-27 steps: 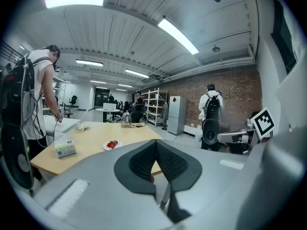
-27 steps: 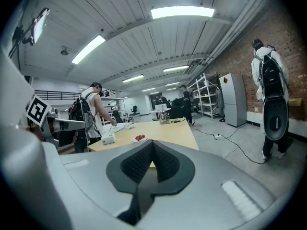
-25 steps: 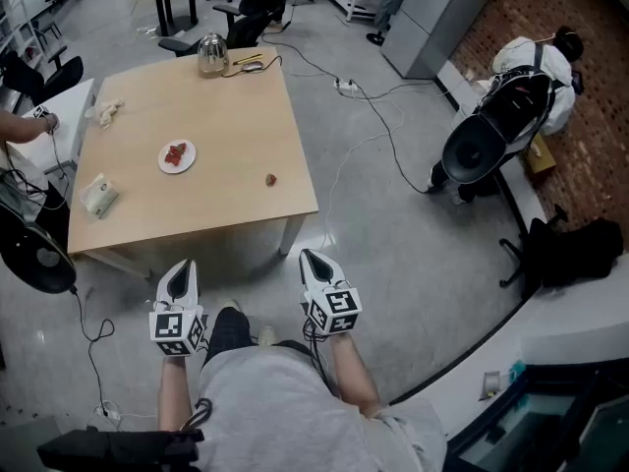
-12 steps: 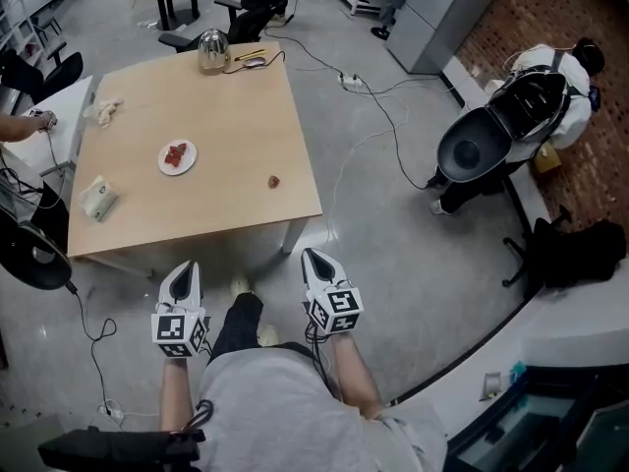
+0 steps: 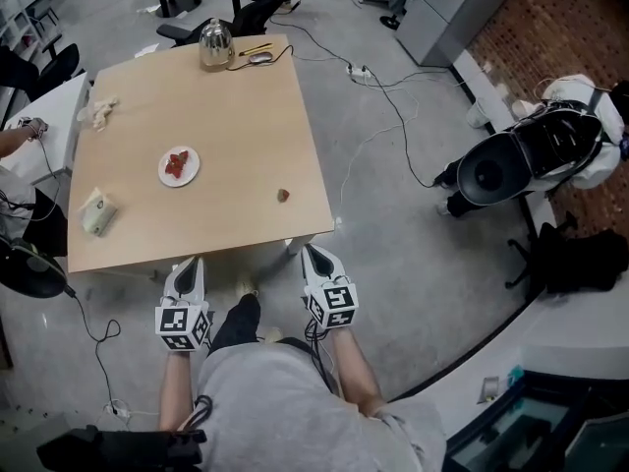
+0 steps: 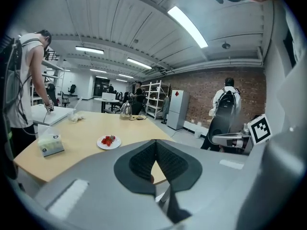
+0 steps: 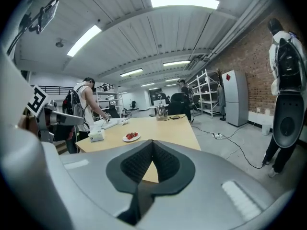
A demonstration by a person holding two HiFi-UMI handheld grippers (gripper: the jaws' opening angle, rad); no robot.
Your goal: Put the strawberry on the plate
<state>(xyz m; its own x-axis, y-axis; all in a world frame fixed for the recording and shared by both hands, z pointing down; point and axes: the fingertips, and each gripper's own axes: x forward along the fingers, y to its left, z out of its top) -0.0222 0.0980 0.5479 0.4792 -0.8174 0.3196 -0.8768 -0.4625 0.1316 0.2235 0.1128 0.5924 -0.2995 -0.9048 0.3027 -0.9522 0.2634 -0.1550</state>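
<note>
Fingers of the left gripper [image 5: 186, 266] and right gripper [image 5: 312, 256] are pressing together, clenched on nothing, hovering off the table [image 5: 236, 116] near edge. The strawberry [image 5: 283, 195] is lying near its right edge, well apart from the plate [image 5: 162, 171].

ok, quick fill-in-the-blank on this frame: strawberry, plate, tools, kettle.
1. In the head view, the loose strawberry lies on the table to the ___ of the plate.
2. The left tool and the right tool are both empty, with their jaws ___.
3. The kettle stands near the table's ___ edge, as seen from the person.

Missing words: right; shut; far
</note>
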